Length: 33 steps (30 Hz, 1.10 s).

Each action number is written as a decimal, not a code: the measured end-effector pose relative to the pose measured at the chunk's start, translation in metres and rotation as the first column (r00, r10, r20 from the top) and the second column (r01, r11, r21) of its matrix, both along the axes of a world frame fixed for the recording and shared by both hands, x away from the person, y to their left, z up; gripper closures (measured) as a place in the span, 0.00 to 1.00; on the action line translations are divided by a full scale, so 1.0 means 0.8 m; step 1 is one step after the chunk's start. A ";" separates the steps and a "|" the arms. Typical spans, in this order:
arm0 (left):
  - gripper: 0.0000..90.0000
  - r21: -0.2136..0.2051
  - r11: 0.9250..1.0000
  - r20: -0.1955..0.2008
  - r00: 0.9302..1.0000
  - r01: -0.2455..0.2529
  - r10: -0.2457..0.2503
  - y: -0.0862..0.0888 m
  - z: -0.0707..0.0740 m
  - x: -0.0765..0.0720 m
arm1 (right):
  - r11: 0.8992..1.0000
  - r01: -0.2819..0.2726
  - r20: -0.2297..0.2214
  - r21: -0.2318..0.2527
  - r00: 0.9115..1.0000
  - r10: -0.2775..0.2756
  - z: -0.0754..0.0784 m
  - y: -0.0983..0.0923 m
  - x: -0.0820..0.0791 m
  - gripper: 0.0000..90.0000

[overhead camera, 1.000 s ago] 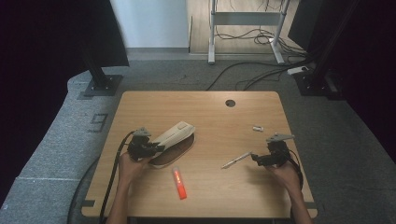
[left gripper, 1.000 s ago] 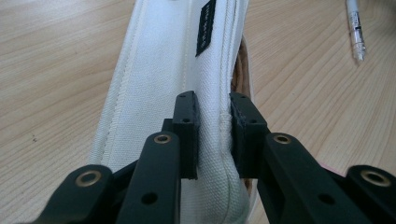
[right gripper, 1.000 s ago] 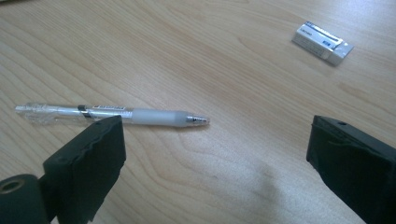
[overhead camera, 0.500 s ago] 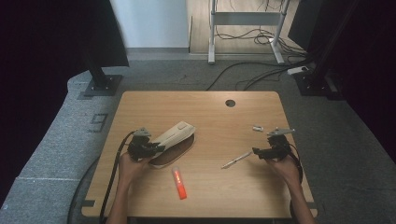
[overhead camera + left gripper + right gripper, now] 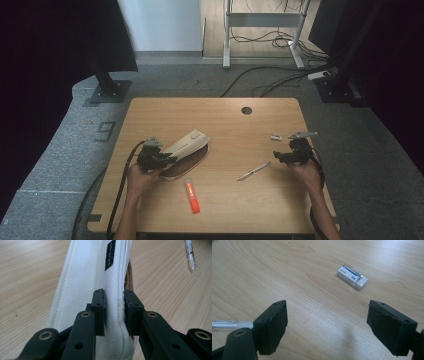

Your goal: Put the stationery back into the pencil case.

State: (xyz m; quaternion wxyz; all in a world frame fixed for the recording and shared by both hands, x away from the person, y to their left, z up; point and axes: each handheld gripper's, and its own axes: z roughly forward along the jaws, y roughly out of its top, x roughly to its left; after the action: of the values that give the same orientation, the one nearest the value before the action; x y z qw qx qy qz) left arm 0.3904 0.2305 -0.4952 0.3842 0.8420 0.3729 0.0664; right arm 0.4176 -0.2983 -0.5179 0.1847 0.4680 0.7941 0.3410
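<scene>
A wooden table (image 5: 150,120) with a round hole (image 5: 246,110) near its far edge is shown. An orange marker (image 5: 192,195) lies near the front. Grey carpet (image 5: 65,150), cables (image 5: 260,82) and stands are seen beyond.

One white pouch (image 5: 186,145), one pen (image 5: 253,171), one eraser (image 5: 276,137), one orange marker (image 5: 192,196), two tools: left tool (image 5: 159,159) and right tool (image 5: 280,156).

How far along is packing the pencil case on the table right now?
Little looks done. The left gripper is clamped on the edge of the white pencil case, holding it up off the table. The right gripper, its jaws apart but just narrowing, is empty above the wood short of the eraser. The pen and orange marker lie outside the case.
</scene>
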 end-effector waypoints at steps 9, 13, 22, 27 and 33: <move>0.81 0.001 1.000 0.003 1.000 0.003 -0.003 0.000 0.000 0.000 | 1.000 0.008 -0.010 0.000 1.000 -0.008 -0.005 0.000 0.021 0.24; 0.81 0.000 1.000 0.003 1.000 0.004 -0.004 0.000 0.000 0.000 | 1.000 0.003 -0.013 -0.019 1.000 -0.003 -0.006 0.000 0.032 0.29; 0.81 -0.002 1.000 0.001 1.000 0.005 -0.005 0.001 -0.001 0.000 | 1.000 0.010 -0.008 -0.012 1.000 -0.010 -0.007 -0.004 0.048 0.38; 0.81 -0.002 1.000 0.000 1.000 0.006 -0.006 0.001 -0.001 0.000 | 1.000 0.002 -0.007 -0.025 1.000 -0.002 -0.008 -0.004 0.059 0.44; 0.81 -0.004 1.000 -0.001 1.000 0.005 -0.005 0.001 -0.002 0.000 | 1.000 0.015 -0.019 -0.025 1.000 -0.016 -0.011 -0.003 0.072 0.45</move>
State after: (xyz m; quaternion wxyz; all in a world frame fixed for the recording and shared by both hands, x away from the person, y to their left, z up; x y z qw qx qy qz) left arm 0.3906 0.2313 -0.4967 0.3860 0.8421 0.3712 0.0643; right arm 0.4751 -0.3009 -0.5264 0.1852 0.4752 0.7963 0.3253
